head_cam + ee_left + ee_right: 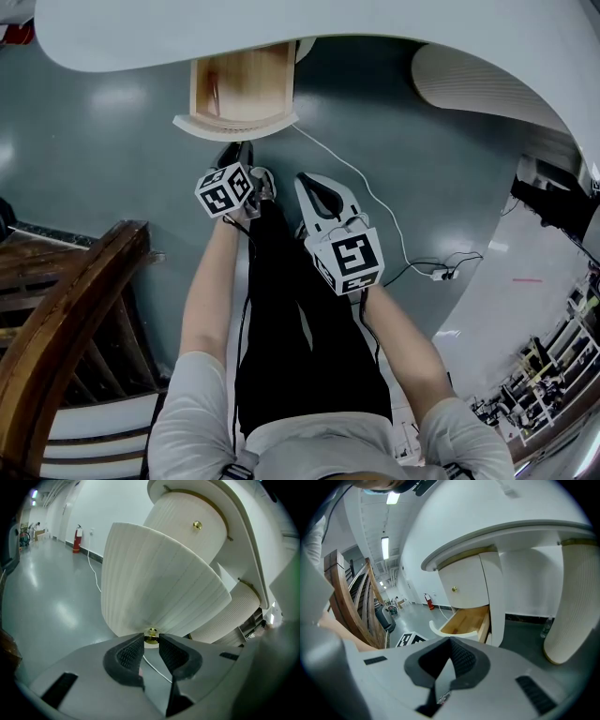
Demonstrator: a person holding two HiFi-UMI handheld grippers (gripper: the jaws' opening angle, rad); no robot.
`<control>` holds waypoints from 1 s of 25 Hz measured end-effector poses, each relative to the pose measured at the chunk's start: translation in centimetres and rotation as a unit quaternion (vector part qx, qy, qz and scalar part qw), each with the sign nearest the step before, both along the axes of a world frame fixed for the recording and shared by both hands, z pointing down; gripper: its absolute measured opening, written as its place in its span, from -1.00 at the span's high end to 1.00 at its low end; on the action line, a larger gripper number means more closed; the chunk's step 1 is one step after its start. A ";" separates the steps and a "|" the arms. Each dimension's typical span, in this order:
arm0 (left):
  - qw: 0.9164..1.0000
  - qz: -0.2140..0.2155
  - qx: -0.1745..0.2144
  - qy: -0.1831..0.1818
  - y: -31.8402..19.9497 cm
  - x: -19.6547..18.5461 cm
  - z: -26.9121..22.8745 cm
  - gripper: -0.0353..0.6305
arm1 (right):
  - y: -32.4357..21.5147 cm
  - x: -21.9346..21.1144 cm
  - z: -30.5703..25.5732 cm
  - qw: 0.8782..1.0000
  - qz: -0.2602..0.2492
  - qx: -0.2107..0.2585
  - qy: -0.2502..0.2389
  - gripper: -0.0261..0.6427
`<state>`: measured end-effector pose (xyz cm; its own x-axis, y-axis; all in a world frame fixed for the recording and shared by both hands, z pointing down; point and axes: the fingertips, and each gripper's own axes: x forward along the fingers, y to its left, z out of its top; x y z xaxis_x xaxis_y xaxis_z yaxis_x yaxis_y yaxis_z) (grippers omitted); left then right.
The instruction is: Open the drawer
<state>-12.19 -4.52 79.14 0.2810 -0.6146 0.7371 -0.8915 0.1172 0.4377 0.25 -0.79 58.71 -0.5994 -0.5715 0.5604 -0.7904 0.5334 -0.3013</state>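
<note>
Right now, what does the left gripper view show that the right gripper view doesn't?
Left gripper view only: the left gripper closed on the brass knob of the pulled-out drawer. Right gripper view only: the drawer's wooden inside, the left one's marker cube, and the right gripper shut, empty. Both: the white desk, the upper knob, the red fire extinguisher.

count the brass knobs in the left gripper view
2. One small round brass knob is pinched between the left gripper's fingers, on the pulled-out white ribbed drawer front; the other is higher, on the closed drawer above. More may be hidden.
</note>
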 end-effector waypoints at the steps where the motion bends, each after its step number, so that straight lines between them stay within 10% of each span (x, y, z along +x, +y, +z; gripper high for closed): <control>1: 1.000 0.000 0.001 0.000 0.1 -0.1 0.0 0.59 | 0.2 -0.1 0.0 1.000 0.000 0.000 -0.001 0.89; 25: 1.000 -0.010 0.008 -0.001 3.4 -0.6 0.5 0.59 | 4.0 -1.7 0.5 1.000 -0.026 -0.003 -0.003 0.89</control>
